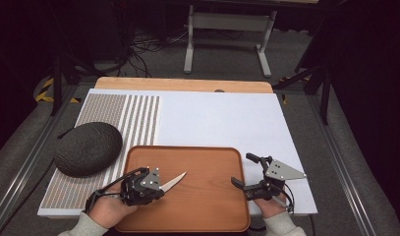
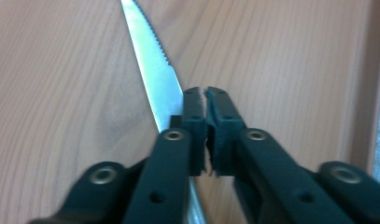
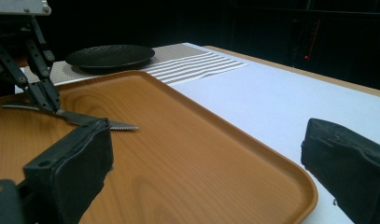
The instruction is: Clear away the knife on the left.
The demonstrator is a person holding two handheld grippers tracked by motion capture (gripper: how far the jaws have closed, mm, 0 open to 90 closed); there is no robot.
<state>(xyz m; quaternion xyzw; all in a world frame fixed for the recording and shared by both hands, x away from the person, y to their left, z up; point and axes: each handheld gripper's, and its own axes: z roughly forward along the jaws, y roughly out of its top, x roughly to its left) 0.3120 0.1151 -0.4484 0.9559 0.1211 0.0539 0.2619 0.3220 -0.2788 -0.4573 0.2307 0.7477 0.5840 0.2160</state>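
Working over the wooden tray (image 1: 202,206) on the white mat (image 1: 222,118), black plate (image 1: 87,148) at nine o'clock, I hold the serrated knife (image 1: 174,181) by its blade root in my left gripper (image 1: 149,186), jaws pinched on it. The right gripper (image 1: 246,172) at three o'clock stands spread, empty. I judge I should keep the blade level and set it down slowly.

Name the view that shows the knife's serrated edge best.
The left gripper view: the knife runs close up, its teeth plain along one edge. The right gripper view shows the blade side-on, farther off, teeth fainter. In the high view it is a small pale sliver on the tray.
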